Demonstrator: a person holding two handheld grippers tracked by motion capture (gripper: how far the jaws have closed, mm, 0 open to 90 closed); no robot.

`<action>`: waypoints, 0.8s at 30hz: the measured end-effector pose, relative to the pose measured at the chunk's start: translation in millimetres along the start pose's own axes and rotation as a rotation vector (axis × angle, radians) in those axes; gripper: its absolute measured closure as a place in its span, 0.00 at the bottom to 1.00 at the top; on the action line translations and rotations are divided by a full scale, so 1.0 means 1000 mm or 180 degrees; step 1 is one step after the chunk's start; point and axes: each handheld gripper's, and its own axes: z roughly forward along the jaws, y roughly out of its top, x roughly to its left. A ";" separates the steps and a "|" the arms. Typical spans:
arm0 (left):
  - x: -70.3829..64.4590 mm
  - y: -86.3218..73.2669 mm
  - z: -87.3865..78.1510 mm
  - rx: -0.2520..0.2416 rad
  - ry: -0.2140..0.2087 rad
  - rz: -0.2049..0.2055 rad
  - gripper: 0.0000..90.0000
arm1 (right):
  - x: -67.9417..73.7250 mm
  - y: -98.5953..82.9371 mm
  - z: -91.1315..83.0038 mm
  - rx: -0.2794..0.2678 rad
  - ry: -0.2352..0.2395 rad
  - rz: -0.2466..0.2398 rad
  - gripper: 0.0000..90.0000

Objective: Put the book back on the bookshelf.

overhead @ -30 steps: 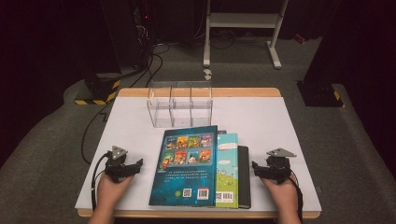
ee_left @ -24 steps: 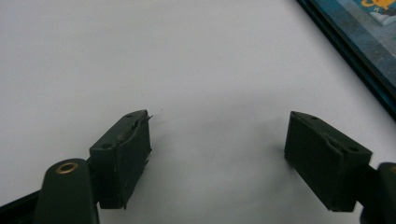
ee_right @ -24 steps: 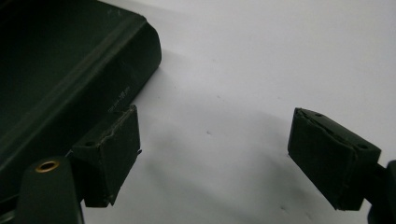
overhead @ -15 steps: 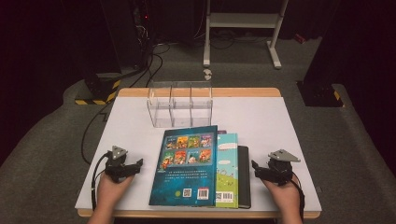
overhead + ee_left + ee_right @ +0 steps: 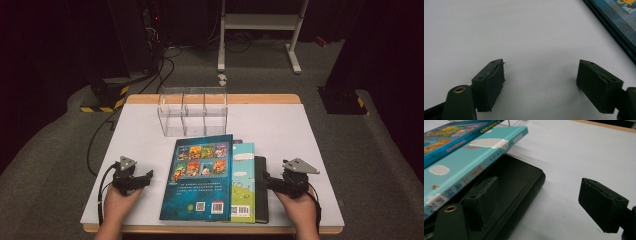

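A stack of three books is seen near the front edge of the white table point(image 5: 280, 130) — a dark blue book point(image 5: 200, 177) on top, a turquoise book point(image 5: 243, 180) beneath it and a black book point(image 5: 260, 190) at the bottom. The right gripper point(image 5: 270, 181) is held just beside the black book's edge, its jaws spread with nothing between them. The left gripper point(image 5: 147, 176) is held left of the stack, likewise spread over bare table. A clear divided organizer point(image 5: 192, 111) stands behind the stack.

Dim room, grey carpet point(image 5: 380, 165), white stand point(image 5: 260, 22), black cables point(image 5: 165, 60)
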 end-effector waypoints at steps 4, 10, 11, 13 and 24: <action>0.000 0.000 0.000 0.0004 0.0004 0.0003 0.25 | 0.004 0.004 0.000 -0.0016 0.0054 -0.0021 0.19; 0.000 0.000 0.000 0.0008 -0.0004 0.0001 0.25 | 0.016 0.012 -0.002 -0.0087 0.0123 -0.0073 0.19; 0.000 0.000 0.000 0.0008 -0.0008 0.0002 0.25 | 0.017 0.013 -0.002 -0.0092 0.0133 -0.0080 0.20; 0.000 0.000 0.000 0.0008 -0.0008 0.0003 0.24 | 0.020 0.017 -0.003 -0.0127 0.0176 -0.0075 0.20; -0.002 0.008 0.002 0.0187 -0.0011 0.0021 0.19 | 0.037 0.040 -0.002 -0.0285 0.0376 -0.0109 0.20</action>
